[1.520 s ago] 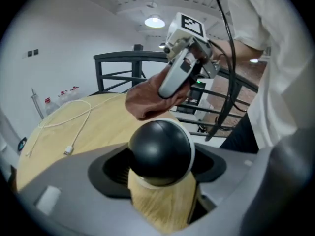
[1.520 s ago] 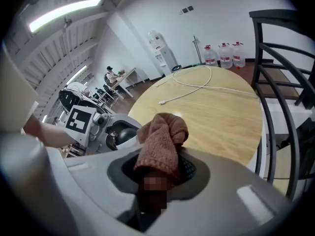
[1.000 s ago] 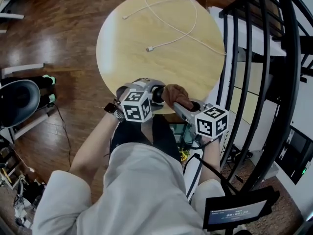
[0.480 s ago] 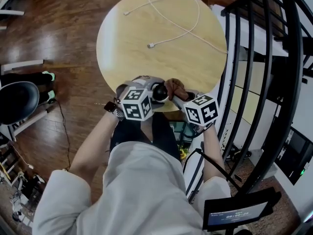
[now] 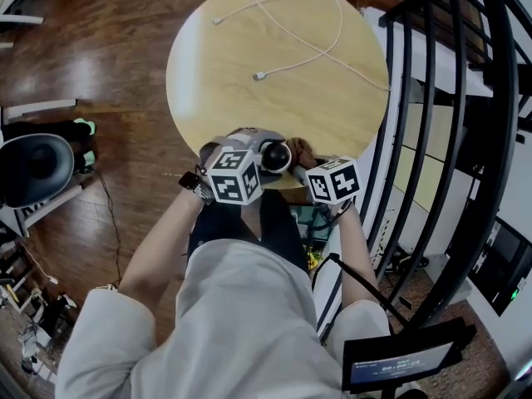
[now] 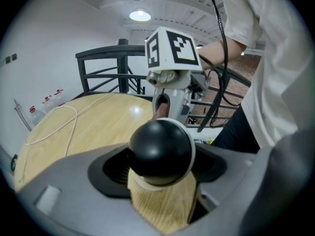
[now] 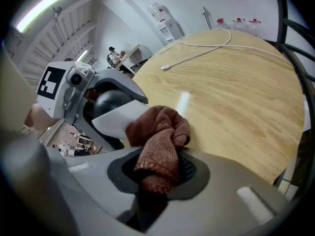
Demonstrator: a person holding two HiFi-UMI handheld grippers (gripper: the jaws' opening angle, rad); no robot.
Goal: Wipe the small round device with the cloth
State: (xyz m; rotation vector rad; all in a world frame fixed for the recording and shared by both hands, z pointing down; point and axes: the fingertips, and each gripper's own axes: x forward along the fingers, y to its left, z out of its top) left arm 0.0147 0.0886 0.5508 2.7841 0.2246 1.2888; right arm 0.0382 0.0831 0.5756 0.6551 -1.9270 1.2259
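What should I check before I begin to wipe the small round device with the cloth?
1. The left gripper is shut on the small round device: ok.
2. The right gripper is shut on the cloth: ok.
3. The cloth touches the device: cannot tell; it sits right beside the white side.
4. The device is above the table: ok, near its front edge.
5. The cable is away from both grippers: ok, on the far half.

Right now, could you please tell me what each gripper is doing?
Left gripper: closed on the small round device.
Right gripper: closed on the brown cloth.
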